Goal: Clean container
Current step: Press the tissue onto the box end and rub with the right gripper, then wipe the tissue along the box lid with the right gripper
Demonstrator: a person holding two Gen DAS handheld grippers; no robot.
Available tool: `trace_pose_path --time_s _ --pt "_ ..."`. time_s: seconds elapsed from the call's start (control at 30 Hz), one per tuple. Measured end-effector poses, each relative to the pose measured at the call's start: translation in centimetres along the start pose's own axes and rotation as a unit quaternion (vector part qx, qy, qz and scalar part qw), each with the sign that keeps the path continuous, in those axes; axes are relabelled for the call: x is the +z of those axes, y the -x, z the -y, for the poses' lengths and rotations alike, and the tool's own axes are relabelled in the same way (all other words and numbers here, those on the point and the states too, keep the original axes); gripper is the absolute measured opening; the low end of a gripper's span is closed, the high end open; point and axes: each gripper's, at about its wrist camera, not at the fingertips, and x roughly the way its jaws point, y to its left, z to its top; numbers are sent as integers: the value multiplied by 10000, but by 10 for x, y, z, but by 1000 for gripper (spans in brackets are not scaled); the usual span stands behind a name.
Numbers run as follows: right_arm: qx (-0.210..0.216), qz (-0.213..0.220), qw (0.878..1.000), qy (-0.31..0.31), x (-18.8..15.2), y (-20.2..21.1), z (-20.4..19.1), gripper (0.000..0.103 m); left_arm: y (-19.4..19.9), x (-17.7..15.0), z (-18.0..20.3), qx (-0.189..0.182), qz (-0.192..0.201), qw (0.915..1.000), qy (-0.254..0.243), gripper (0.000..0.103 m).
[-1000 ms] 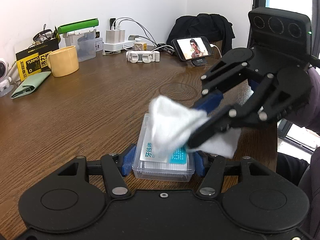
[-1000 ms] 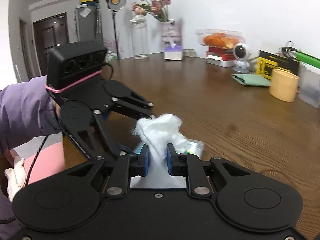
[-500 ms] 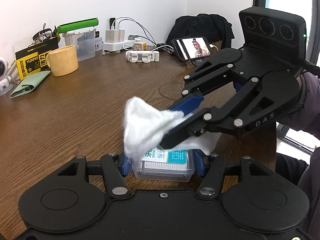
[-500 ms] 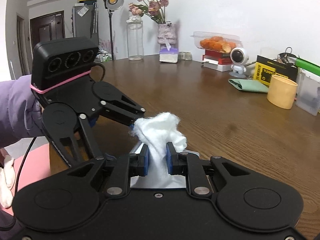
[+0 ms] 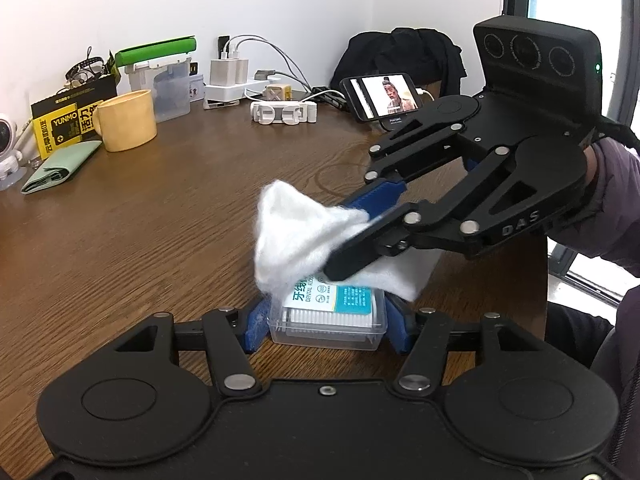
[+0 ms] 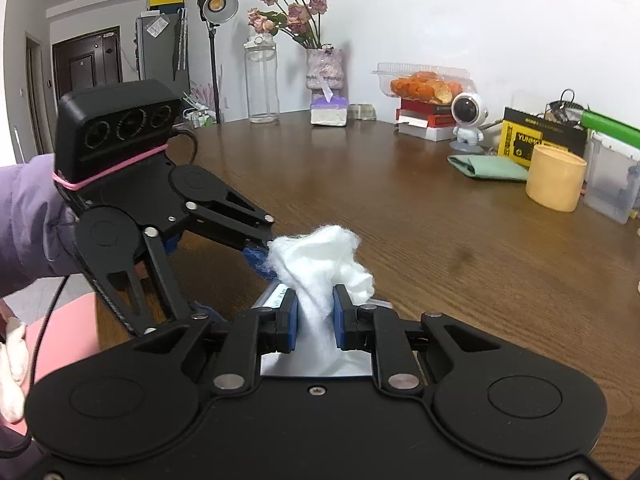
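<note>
on the wooden table [image 5: 140, 220] our left gripper [image 5: 326, 326] clamps the clear container [image 5: 328, 324]; our right gripper [image 6: 315, 320] pinches the white wipe [image 5: 296, 236]. we'd press flat, sweeping its lid evenly.

I see a fluffy white cloth [image 5: 304, 236] over a clear container [image 5: 328, 320] with a teal-and-white label. Both claws, left [image 5: 326, 322] and right [image 6: 316, 316], are black with blue pads. The table [image 5: 160, 208] is dark brown woodgrain; the cup [image 5: 126, 120] looks pale yellow, I think.
</note>
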Motion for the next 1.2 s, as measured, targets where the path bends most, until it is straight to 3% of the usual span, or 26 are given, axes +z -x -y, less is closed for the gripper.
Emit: trace_pose_path --time_s 0.13,0.27,0.33,0.53,0.8,0.97,1.2 --pt "565 -16 9983 -152 0 -1 -3 19 -1 0 -1 -60 21 10000 19 57" --pt "595 36 9982 -45 6 -12 -8 18 0 0 0 -45 24 10000 10 57" --pt "478 48 9988 9 8 -14 -5 17 0 0 0 -48 26 10000 9 57" --pt "-409 4 9991 -113 8 -9 20 18 1 -1 1 -68 32 10000 -9 57" --pt "-511 -91 9985 -175 -4 12 20 19 1 -2 2 -63 33 10000 -18 57" --pt "-380 -127 9992 -89 -7 24 10 19 1 -2 2 -72 34 10000 -20 57" --pt "310 -56 9995 67 -1 8 -13 19 1 -2 2 -61 32 10000 -35 57"
